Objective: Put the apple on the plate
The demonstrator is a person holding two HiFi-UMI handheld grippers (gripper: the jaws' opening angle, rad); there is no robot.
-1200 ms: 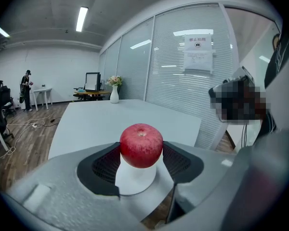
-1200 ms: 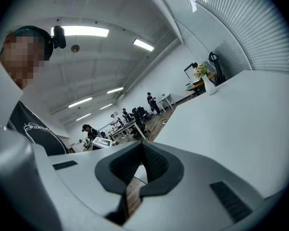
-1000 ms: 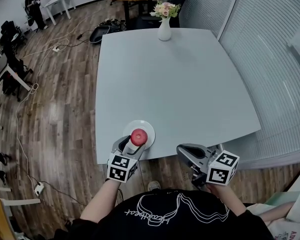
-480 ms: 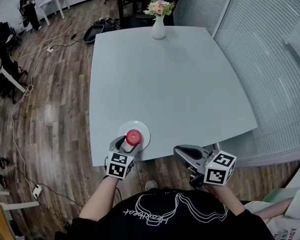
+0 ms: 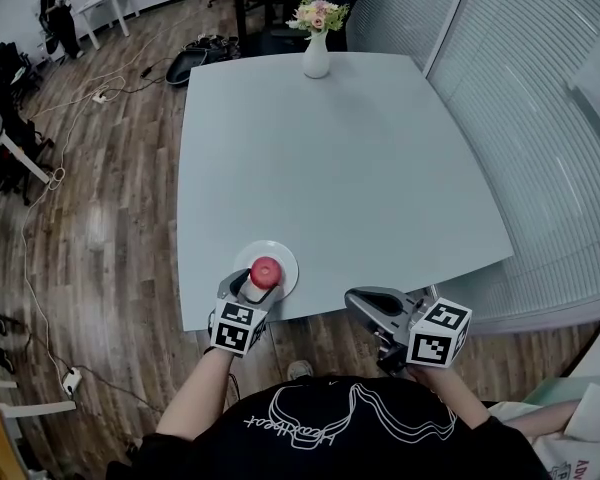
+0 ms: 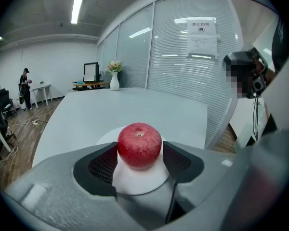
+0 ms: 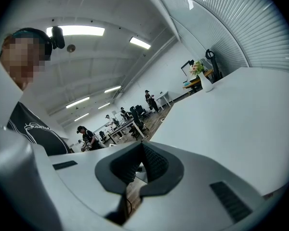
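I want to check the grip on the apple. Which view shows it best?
The left gripper view: the apple sits large at the centre, between the jaws, over the white plate. The head view shows it small; the right gripper view shows none of it.

Open-plan office, lab-style floor.
Glass partition walls with blinds (image 5: 540, 118), wood-plank floor (image 5: 110, 208) with loose cables (image 5: 100, 96), desks (image 7: 119, 127) with office chairs (image 7: 136, 114) and people (image 7: 86, 136) working, ceiling strip lights (image 7: 77, 31), white meeting table (image 5: 330, 168), flower vase (image 5: 317, 58) at its far edge.
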